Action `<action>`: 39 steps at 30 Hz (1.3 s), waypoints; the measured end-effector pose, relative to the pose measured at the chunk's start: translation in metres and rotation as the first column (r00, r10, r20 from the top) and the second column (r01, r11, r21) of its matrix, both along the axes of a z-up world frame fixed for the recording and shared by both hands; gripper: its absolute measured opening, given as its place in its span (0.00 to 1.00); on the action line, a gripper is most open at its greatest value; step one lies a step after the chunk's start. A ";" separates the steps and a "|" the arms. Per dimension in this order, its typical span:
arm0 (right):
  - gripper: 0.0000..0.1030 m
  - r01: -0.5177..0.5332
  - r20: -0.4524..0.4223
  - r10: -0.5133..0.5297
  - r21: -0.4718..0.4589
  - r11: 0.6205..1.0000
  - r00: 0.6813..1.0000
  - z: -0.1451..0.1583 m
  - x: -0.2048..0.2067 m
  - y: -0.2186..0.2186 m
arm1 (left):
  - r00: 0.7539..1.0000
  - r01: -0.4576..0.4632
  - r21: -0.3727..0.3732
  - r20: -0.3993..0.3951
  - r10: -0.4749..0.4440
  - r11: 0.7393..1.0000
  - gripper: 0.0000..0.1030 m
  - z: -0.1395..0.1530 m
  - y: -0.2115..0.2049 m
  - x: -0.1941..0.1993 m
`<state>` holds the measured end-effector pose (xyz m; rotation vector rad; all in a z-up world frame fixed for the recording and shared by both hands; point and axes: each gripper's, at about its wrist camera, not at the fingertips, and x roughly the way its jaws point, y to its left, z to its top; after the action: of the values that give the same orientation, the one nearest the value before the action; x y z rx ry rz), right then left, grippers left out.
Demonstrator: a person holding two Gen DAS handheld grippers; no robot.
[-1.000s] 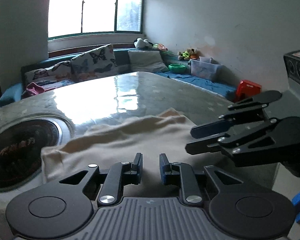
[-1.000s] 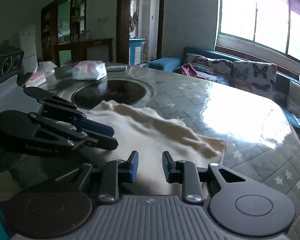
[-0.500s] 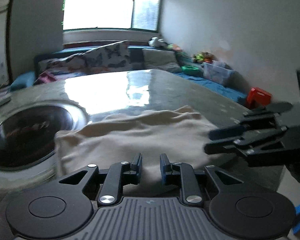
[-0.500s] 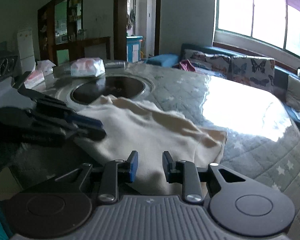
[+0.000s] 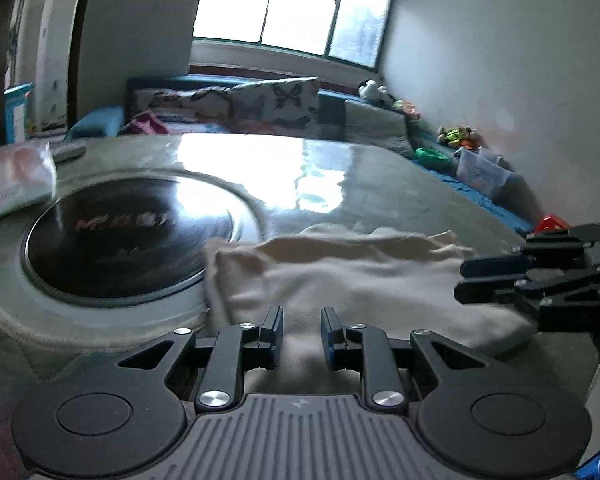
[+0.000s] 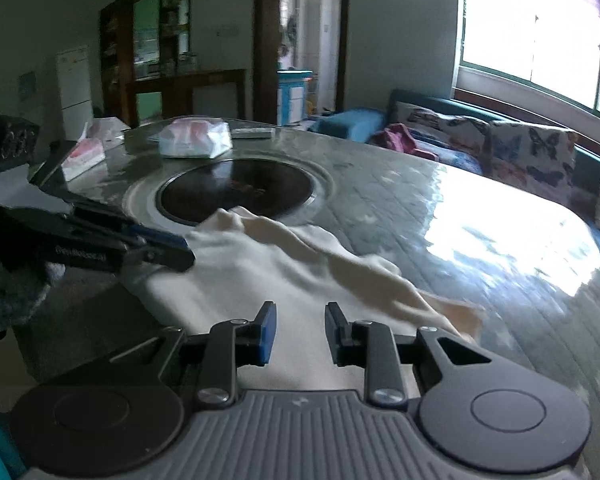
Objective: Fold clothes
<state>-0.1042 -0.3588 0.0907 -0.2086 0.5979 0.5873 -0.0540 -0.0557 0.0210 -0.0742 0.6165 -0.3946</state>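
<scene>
A glossy counter [image 5: 372,184] is seen with a cream garment [image 5: 352,276] spread next to its dark round inset [image 5: 128,236]. Left gripper [image 5: 300,330] and right gripper [image 6: 300,330] are both held just over its near edge, jaws slightly parted, nothing pinched.

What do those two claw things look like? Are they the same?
They match. The left tool and the right tool are each black, with two jointed metal fingers on silver screws, blue pads on the fingertips, two round black discs and a ribbed grey base. The left tool has small white lettering on its side.
</scene>
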 end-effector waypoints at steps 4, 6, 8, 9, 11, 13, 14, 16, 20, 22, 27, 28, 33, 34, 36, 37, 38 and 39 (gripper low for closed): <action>0.24 -0.048 -0.006 0.048 0.012 0.999 0.999 -0.002 0.011 0.018 | 1.000 -0.002 -0.001 0.002 0.002 1.000 0.22 0.000 0.006 -0.003; 0.25 -0.068 -0.017 0.069 0.013 0.998 0.997 -0.005 0.016 0.025 | 1.000 0.000 -0.004 0.001 0.000 1.000 0.22 -0.001 0.007 -0.003; 0.24 -0.082 -0.034 0.082 -0.002 0.997 0.996 -0.011 0.020 0.031 | 1.000 -0.001 -0.007 -0.001 0.001 1.000 0.22 -0.001 0.007 -0.003; 0.24 -0.085 -0.046 0.085 -0.010 0.996 0.995 -0.014 0.022 0.033 | 1.000 -0.001 -0.009 -0.002 0.001 1.000 0.22 -0.001 0.008 -0.003; 0.24 -0.091 -0.060 0.090 -0.022 0.996 0.994 -0.016 0.026 0.037 | 1.000 0.000 -0.006 -0.002 0.000 1.000 0.22 -0.001 0.009 -0.002; 0.24 -0.098 -0.063 0.096 -0.030 0.995 0.993 -0.014 0.030 0.039 | 1.000 -0.002 -0.004 -0.002 0.002 1.000 0.22 -0.002 0.009 -0.002; 0.24 -0.101 -0.064 0.099 -0.034 0.994 0.993 -0.013 0.032 0.040 | 1.000 -0.002 -0.008 -0.003 0.002 1.000 0.22 -0.002 0.010 -0.001; 0.24 -0.107 -0.054 0.105 -0.040 0.993 0.993 -0.010 0.040 0.046 | 1.000 -0.003 -0.013 -0.005 0.003 1.000 0.23 -0.003 0.011 -0.001; 0.24 -0.120 -0.045 0.118 -0.050 0.991 0.992 -0.008 0.058 0.059 | 1.000 -0.002 -0.022 -0.010 0.002 1.000 0.23 -0.004 0.013 0.000; 0.24 -0.130 -0.042 0.127 -0.061 0.990 0.991 -0.011 0.066 0.067 | 1.000 0.000 -0.027 -0.011 -0.001 1.000 0.23 -0.004 0.015 0.000; 0.24 -0.141 -0.044 0.138 -0.081 0.987 0.989 -0.018 0.086 0.083 | 1.000 0.003 -0.034 -0.014 -0.003 0.999 0.23 -0.005 0.018 0.001; 0.24 -0.140 -0.040 0.137 -0.090 0.986 0.990 -0.020 0.088 0.086 | 1.000 0.003 -0.035 -0.014 -0.003 0.999 0.23 -0.005 0.018 0.001; 0.24 -0.154 -0.023 0.153 -0.103 0.983 0.988 -0.023 0.091 0.092 | 1.000 0.004 -0.040 -0.017 -0.004 0.999 0.23 -0.004 0.020 0.000; 0.24 -0.157 -0.019 0.156 -0.102 0.982 0.988 -0.022 0.091 0.093 | 1.000 0.003 -0.040 -0.018 -0.004 0.999 0.24 -0.003 0.020 0.000; 0.24 -0.156 -0.020 0.155 -0.098 0.983 0.988 -0.022 0.092 0.094 | 1.000 0.001 -0.041 -0.020 -0.002 0.999 0.24 -0.003 0.020 0.000; 0.24 -0.157 -0.023 0.155 -0.103 0.982 0.988 -0.023 0.093 0.095 | 1.000 0.000 -0.041 -0.022 -0.001 0.999 0.24 -0.004 0.020 0.002; 0.24 -0.158 -0.025 0.156 -0.108 0.981 0.987 -0.024 0.094 0.096 | 1.000 -0.001 -0.041 -0.023 0.000 0.999 0.24 -0.004 0.020 0.003; 0.24 -0.159 -0.027 0.157 -0.113 0.981 0.987 -0.025 0.095 0.097 | 1.000 -0.003 -0.041 -0.023 0.002 0.999 0.24 -0.004 0.020 0.002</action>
<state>-0.0088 -0.2615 0.0661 -0.3624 0.6371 0.7092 -0.0516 -0.0353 0.0174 -0.1185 0.6309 -0.4049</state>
